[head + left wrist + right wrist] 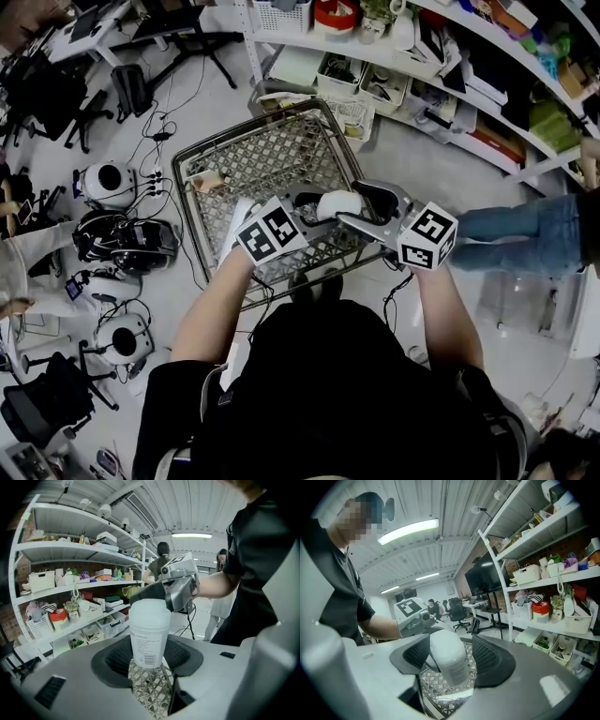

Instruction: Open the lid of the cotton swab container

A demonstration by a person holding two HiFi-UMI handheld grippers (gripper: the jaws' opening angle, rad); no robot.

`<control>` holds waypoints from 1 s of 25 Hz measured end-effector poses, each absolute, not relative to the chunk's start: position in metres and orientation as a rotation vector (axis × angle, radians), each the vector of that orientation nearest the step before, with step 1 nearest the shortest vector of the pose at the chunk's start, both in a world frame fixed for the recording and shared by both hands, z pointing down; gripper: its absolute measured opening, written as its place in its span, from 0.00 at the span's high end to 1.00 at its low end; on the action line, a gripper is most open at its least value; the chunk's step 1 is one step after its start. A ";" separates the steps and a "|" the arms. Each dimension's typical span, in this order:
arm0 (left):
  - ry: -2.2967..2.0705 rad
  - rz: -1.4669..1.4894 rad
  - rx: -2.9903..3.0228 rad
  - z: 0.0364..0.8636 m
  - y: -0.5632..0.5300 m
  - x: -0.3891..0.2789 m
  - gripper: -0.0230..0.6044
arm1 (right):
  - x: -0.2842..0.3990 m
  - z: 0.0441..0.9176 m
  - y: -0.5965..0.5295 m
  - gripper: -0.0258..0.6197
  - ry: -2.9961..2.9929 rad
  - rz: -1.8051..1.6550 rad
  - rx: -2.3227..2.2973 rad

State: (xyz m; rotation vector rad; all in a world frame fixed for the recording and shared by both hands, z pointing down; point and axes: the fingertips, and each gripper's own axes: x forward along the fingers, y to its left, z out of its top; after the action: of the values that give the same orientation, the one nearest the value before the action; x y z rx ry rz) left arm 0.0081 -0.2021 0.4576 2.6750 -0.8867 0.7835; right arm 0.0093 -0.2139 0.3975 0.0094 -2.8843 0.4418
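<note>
A storeroom of stocked white shelves (70, 555), with a wire shopping cart (281, 150) beneath both tools. The left tool (149, 660) grips the cotton swab container (149, 630) upright between its pads, above the cart mesh; it is a frosted white tub with a printed label and barcode, its pale lid (150, 611) seated on top. The right tool (446, 656) stands wide open, jaws flanking the lid end without clamping it.

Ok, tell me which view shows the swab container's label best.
The left gripper view: the container stands upright between the jaws, printed label facing the camera. The right gripper view shows only its frosted lid end; the head view, a white glimpse.
</note>
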 end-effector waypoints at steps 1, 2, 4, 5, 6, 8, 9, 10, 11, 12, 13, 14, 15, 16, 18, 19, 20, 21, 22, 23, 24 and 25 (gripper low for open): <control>-0.878 0.792 2.679 0.458 -0.200 0.011 0.65 | 0.009 0.398 -0.211 0.52 -2.883 0.443 -0.005; -0.871 0.795 2.680 0.458 -0.199 0.013 0.65 | 0.009 0.399 -0.209 0.52 -2.881 0.442 -0.019; -0.856 0.790 2.681 0.459 -0.197 0.017 0.65 | 0.010 0.402 -0.203 0.52 -2.868 0.417 -0.048; -0.846 0.786 2.680 0.459 -0.196 0.019 0.65 | 0.010 0.404 -0.199 0.52 -2.858 0.391 -0.062; -0.834 0.784 2.680 0.460 -0.194 0.021 0.65 | 0.009 0.406 -0.196 0.52 -2.848 0.361 -0.073; -0.813 0.786 2.676 0.462 -0.190 0.023 0.65 | 0.009 0.408 -0.191 0.52 -2.833 0.304 -0.080; -0.806 0.785 2.672 0.463 -0.189 0.024 0.65 | 0.009 0.409 -0.190 0.52 -2.828 0.284 -0.076; -0.799 0.782 2.667 0.464 -0.188 0.025 0.65 | 0.009 0.410 -0.190 0.53 -2.825 0.271 -0.074; -0.793 0.778 2.662 0.465 -0.187 0.025 0.65 | 0.009 0.410 -0.189 0.53 -2.822 0.264 -0.075; -0.787 0.775 2.658 0.466 -0.186 0.025 0.65 | 0.009 0.411 -0.188 0.54 -2.819 0.258 -0.079; -0.781 0.774 2.655 0.466 -0.185 0.025 0.65 | 0.010 0.412 -0.187 0.55 -2.816 0.251 -0.083; -0.776 0.773 2.654 0.467 -0.184 0.026 0.65 | 0.010 0.413 -0.186 0.56 -2.813 0.243 -0.088; -0.771 0.771 2.652 0.468 -0.183 0.026 0.65 | 0.010 0.413 -0.184 0.56 -2.811 0.236 -0.090; -0.765 0.767 2.651 0.468 -0.182 0.026 0.65 | 0.010 0.414 -0.184 0.57 -2.810 0.231 -0.091; -0.752 0.760 2.647 0.470 -0.180 0.027 0.65 | 0.011 0.416 -0.182 0.57 -2.806 0.221 -0.093; -0.744 0.759 2.646 0.472 -0.179 0.027 0.65 | 0.011 0.417 -0.181 0.58 -2.802 0.214 -0.097; -0.736 0.759 2.644 0.473 -0.178 0.028 0.65 | 0.012 0.418 -0.180 0.58 -2.796 0.207 -0.104; -0.728 0.760 2.642 0.474 -0.177 0.028 0.65 | 0.012 0.419 -0.178 0.58 -2.791 0.199 -0.113; -0.721 0.766 2.643 0.475 -0.176 0.029 0.65 | 0.012 0.420 -0.177 0.58 -2.786 0.191 -0.125; -0.711 0.777 2.646 0.475 -0.175 0.029 0.65 | 0.013 0.421 -0.176 0.59 -2.780 0.181 -0.138; -0.700 0.797 2.651 0.476 -0.173 0.029 0.65 | 0.014 0.423 -0.174 0.59 -2.771 0.167 -0.153; -0.686 0.824 2.657 0.477 -0.171 0.029 0.65 | 0.015 0.424 -0.171 0.60 -2.758 0.150 -0.170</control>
State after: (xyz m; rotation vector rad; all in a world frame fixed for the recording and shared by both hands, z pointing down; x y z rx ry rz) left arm 0.0289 -0.1713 0.4767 2.6570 -0.6859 0.8243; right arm 0.0150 -0.1714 0.4245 -0.1697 -2.7582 0.1497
